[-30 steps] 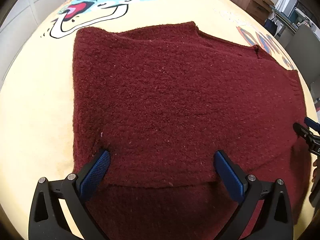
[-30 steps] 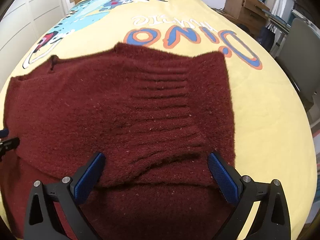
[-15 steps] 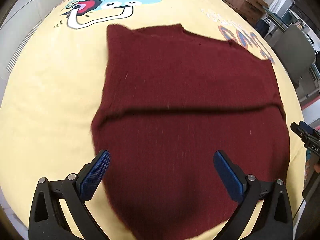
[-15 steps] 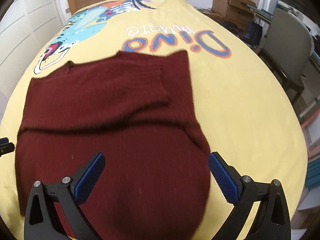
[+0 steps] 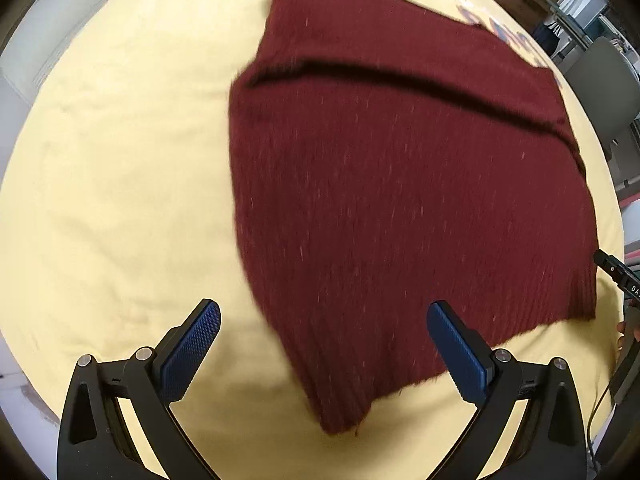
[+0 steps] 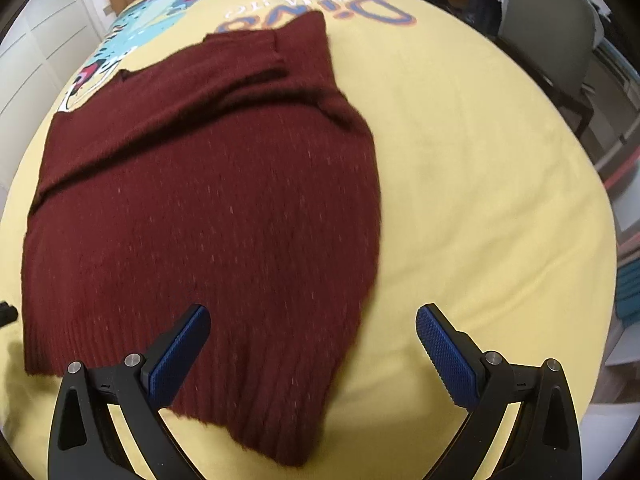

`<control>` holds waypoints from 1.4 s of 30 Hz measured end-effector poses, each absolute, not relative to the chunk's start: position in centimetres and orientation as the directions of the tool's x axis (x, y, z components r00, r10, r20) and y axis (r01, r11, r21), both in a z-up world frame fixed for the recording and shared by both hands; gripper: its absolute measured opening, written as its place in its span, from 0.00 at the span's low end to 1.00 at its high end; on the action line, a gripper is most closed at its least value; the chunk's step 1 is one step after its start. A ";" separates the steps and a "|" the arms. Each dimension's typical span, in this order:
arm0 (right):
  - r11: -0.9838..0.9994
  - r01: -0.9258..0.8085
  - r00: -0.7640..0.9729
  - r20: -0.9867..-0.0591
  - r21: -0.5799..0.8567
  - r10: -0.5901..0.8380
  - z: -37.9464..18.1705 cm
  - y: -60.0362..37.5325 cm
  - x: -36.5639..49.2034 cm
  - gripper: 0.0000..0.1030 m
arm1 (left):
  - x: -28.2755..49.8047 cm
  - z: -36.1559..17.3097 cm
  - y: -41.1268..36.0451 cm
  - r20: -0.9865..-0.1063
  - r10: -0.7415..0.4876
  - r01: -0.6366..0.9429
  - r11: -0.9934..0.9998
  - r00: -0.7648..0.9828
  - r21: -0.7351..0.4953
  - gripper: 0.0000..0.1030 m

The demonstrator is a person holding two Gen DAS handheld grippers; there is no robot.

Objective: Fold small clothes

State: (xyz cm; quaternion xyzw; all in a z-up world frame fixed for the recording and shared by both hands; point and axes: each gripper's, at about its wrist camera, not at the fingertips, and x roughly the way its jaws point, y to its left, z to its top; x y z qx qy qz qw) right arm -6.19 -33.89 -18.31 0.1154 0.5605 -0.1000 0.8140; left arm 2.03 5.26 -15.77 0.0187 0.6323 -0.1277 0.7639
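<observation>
Yellow dinosaur-print bedding covers the bed [image 6: 460, 160], and the maroon sweater [image 5: 400, 184] lies flat on it with one fold ridge across its far part — likely an early fold done, more left. Left gripper [image 5: 324, 344] and right gripper [image 6: 312, 340] both hang spread wide, grasping nothing, just above the sweater's near hem.

Black jaws w/ blue pads [image 5: 192, 350], silver screws.
</observation>
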 end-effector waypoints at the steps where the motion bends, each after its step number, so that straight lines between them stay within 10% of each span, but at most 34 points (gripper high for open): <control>1: 0.953 0.293 0.343 -0.939 0.077 -0.029 -18.5 -33.8 -6.5 0.99 | 1.7 -16.1 5.3 -0.972 -0.170 0.215 0.967 0.160 -0.134 0.99; 15: 0.944 0.298 0.231 -0.970 0.143 0.074 -21.6 -33.2 -7.3 0.99 | -1.3 -20.2 3.8 -0.979 -0.181 0.205 0.966 0.090 -0.160 0.95; 20: 0.942 0.304 0.214 -0.974 0.143 0.079 -21.8 -33.3 -7.2 0.99 | -1.4 -19.9 4.1 -0.973 -0.208 0.189 0.964 0.096 -0.188 0.53; 26: 0.942 0.305 0.184 -0.979 0.140 0.086 -22.2 -33.4 -6.8 0.67 | -1.7 -19.7 4.8 -0.959 -0.275 0.176 0.950 0.072 -0.259 0.17; 31: 0.923 0.291 0.187 -0.961 0.250 0.201 -22.1 -33.7 -7.1 0.16 | -1.3 -19.2 5.8 -0.940 -0.335 0.160 0.933 0.063 -0.322 0.10; 42: 0.915 0.247 0.328 -0.916 0.319 0.231 -15.8 -35.5 -6.3 0.11 | 1.3 -12.7 8.0 -0.881 -0.445 0.166 0.892 0.159 -0.420 0.09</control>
